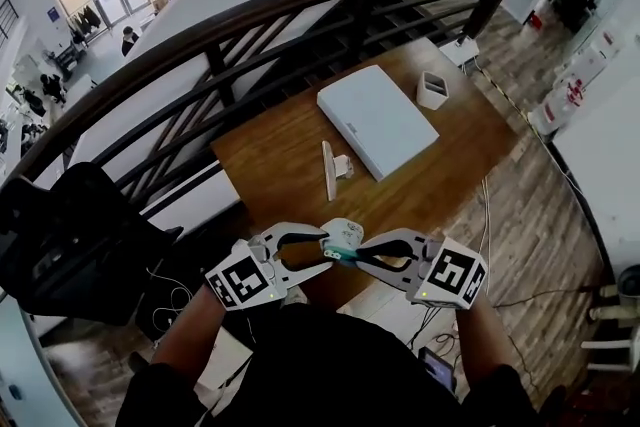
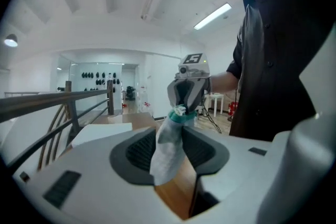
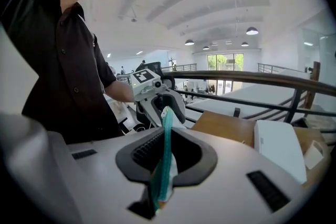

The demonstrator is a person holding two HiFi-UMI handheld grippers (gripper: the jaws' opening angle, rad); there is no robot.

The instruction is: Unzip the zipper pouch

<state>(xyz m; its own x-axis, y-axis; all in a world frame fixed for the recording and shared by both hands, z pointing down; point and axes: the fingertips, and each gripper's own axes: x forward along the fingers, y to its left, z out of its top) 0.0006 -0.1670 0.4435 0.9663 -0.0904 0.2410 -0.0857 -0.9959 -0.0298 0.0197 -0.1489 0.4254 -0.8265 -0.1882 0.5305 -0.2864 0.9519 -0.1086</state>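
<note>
Aloft, L tongs point(image 1: 326, 250) clamp pouch point(image 1: 343, 233), R tongs point(image 1: 358, 258) clamp teal zip point(image 3: 166, 149) (slider hidden).

Your zipper pouch point(image 1: 343, 233) is pale grey-white, its zipper band point(image 3: 167, 149) teal. The left gripper point(image 1: 326, 252) and right gripper point(image 1: 358, 257) are light grey with black ribbed pads point(image 2: 142, 152), their cubes point(image 1: 240, 280) patterned in black-and-white squares. The table point(image 1: 270, 165) is warm brown wood, the box point(image 1: 377, 120) white, the railing point(image 1: 250, 15) dark brown, your shirt point(image 1: 330, 365) black.
</note>
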